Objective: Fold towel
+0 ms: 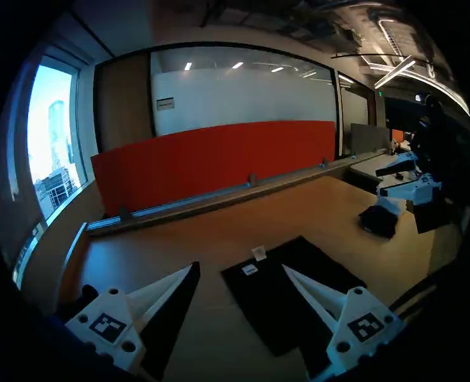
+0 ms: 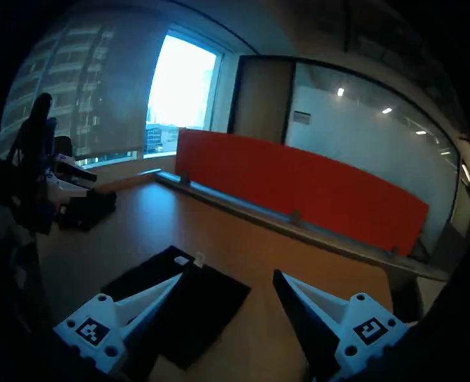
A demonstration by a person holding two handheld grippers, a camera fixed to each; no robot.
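A black towel lies flat on the wooden table, with small white tags at its far edge. My left gripper hovers open above the towel's near-left part, nothing between its fingers. In the right gripper view the same towel spreads under the left finger, its tags at the far corner. My right gripper is open and holds nothing. Each view also catches the other gripper far off: the right gripper at the right edge, the left gripper at the left edge.
A red divider panel on a metal rail runs along the table's far edge. A dark bundle lies on the table below the distant right gripper; a similar dark shape sits by the distant left one. Windows and a glass wall stand behind.
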